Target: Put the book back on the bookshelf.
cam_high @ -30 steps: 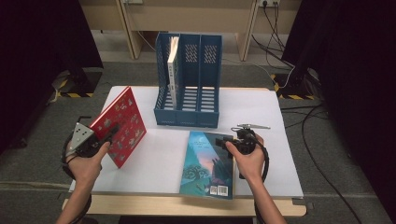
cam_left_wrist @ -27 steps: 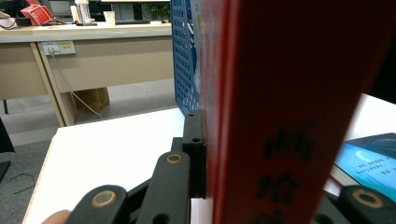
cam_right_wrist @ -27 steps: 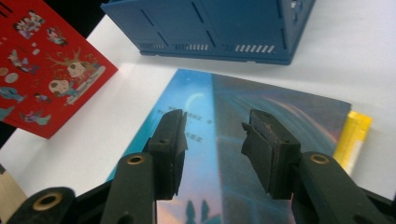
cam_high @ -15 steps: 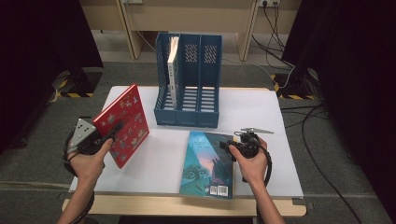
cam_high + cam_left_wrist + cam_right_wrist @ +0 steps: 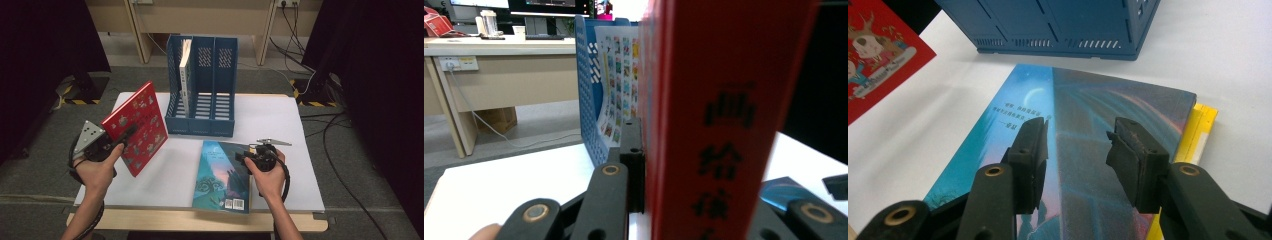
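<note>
From the high view, the left tongs [image 5: 127, 134] grasp the red book [image 5: 140, 125], lifted and tilted above the table [image 5: 280, 120] at its left edge, just left of the blue file rack [image 5: 202, 100]. The rack has 3 slots; 1 white book [image 5: 185, 75] stands in its leftmost slot, the other 2 are free. The right tongs [image 5: 241, 156] hover, released, over the blue book [image 5: 220, 172] lying flat near the front edge. In the left gripper view, the red book's spine [image 5: 719, 125] stands upright between the jaws, with the rack [image 5: 589, 90] close behind. In the right gripper view, the parted tongs [image 5: 1075, 145] sit above the blue book [image 5: 1088, 115]; a yellow book [image 5: 1198, 130] peeks from beneath it.
</note>
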The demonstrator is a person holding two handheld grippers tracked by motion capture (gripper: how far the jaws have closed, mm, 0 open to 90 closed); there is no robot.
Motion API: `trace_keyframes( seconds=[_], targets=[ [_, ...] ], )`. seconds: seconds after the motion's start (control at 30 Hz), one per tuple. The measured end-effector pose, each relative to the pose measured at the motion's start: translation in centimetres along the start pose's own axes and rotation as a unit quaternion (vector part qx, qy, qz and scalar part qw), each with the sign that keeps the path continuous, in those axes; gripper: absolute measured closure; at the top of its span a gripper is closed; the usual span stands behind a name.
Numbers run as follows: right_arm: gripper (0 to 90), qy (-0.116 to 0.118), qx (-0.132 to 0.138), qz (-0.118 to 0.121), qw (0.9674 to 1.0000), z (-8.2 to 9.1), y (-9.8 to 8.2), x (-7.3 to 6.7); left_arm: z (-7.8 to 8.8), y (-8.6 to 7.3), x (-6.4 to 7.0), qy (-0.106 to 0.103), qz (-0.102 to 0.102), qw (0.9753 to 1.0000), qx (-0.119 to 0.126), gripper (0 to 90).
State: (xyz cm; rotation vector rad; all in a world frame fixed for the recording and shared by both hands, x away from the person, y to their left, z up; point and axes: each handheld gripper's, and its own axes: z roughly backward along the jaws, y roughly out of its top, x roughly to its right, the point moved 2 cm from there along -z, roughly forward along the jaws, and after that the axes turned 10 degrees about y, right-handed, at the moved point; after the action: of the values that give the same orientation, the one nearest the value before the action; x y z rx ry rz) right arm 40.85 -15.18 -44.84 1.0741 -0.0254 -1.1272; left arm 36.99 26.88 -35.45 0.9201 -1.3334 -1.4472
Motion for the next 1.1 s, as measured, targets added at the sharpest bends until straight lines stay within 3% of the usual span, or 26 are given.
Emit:
trace_keyframes(
  seconds=[1.1],
  targets=[
    [57.1,-0.003,0.006,0.002,1.0,0.1,-0.4,0.0,-2.4,3.1,3.1,-0.028,0.0,0.9994,0.019,79.4]
  ],
)
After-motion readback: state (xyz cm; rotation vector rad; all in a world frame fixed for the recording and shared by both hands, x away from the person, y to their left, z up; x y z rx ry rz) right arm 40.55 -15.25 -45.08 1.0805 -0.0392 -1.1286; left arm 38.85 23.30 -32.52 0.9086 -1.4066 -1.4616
